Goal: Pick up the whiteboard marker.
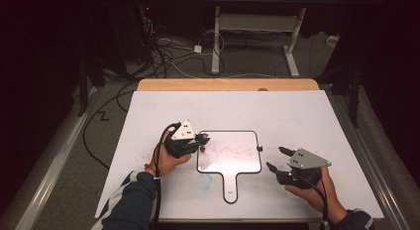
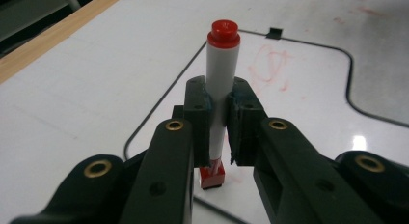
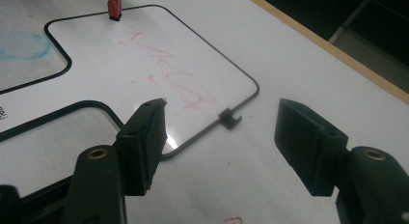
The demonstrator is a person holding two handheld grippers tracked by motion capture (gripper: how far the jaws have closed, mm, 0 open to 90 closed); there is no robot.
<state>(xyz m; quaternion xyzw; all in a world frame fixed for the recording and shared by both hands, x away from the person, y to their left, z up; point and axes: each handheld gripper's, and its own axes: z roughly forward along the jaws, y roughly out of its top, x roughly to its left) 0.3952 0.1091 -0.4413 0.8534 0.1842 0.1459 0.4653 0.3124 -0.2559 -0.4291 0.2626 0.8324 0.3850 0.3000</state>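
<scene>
The left gripper (image 1: pixel 200 142), just left of the frame's middle in the high view, has its jaws clamped on a red-capped marker (image 2: pixel 221 84). In the left gripper view the marker stands up between the pads (image 2: pixel 201 119), its white barrel pinched about halfway along, the cap at the top centre of that frame and a red block-shaped end (image 2: pixel 212 176) poking out below, close over the small whiteboard (image 1: pixel 229 163). That board lies flat at the centre of the high view, a paddle shape with a dark rim and a handle pointing to the bottom edge, faint red scribbles (image 3: pixel 166 74) across it. In the right gripper view the same red end sits at the top left, by the board's rim; whether it touches the surface I cannot tell.

The right gripper (image 1: pixel 276 159) hovers at the lower right of the high view, jaws spread wide with nothing between them, just off the board's right edge near a little clip (image 3: pixel 229 119).

I'd judge the marker light and stiff, its smooth plastic barrel a bit slippery, so a mid-barrel hold like this one looks sensible; gripping nearer the lower end would likely give steadier control. The board looks thin, rigid and glossy, prone to sliding on the white table (image 1: pixel 317 121), so it is best steadied at the rim or the handle
</scene>
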